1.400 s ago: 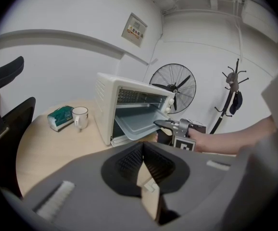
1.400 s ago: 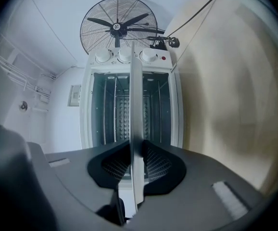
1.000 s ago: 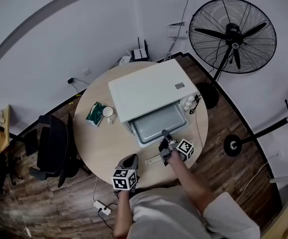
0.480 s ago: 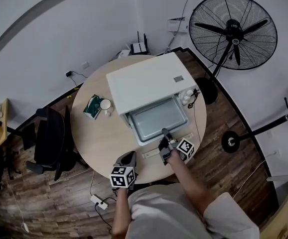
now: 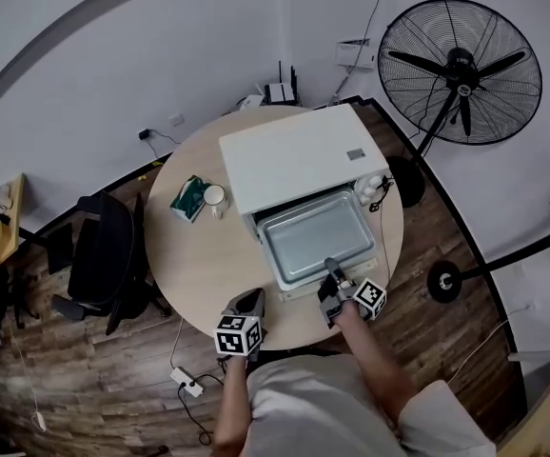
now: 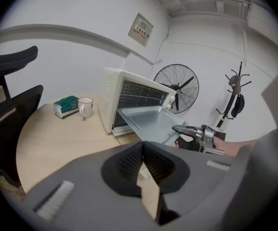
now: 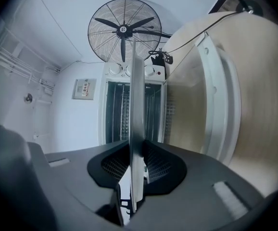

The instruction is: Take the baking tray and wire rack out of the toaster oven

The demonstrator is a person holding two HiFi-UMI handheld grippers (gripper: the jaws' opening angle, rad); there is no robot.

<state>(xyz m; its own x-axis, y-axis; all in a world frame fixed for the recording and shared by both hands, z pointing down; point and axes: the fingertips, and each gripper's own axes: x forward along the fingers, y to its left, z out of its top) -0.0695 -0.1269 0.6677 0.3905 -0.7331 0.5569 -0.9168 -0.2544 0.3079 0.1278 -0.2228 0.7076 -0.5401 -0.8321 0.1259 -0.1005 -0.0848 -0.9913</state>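
Observation:
A white toaster oven (image 5: 299,165) stands on the round wooden table (image 5: 194,265) with its door folded down. The grey baking tray (image 5: 315,236) sticks well out of the cavity. My right gripper (image 5: 335,276) is shut on the middle of the tray's front rim. In the right gripper view that rim (image 7: 135,105) runs edge-on between the pads, and thin wire rack bars (image 7: 122,114) show inside the cavity. My left gripper (image 5: 246,305) hovers over the table's near edge, left of the tray, shut and holding nothing. From the left gripper view the tray (image 6: 148,121) and right gripper (image 6: 189,130) are ahead.
A white mug (image 5: 215,196) and a green tissue pack (image 5: 188,198) sit left of the oven. A cable and small items (image 5: 375,190) lie at its right side. A standing fan (image 5: 461,69) is at the far right, a black chair (image 5: 104,255) on the left.
The tray has slid further out of the oven toward me, with my right gripper still clamped on its rim. My left gripper has stayed where it was.

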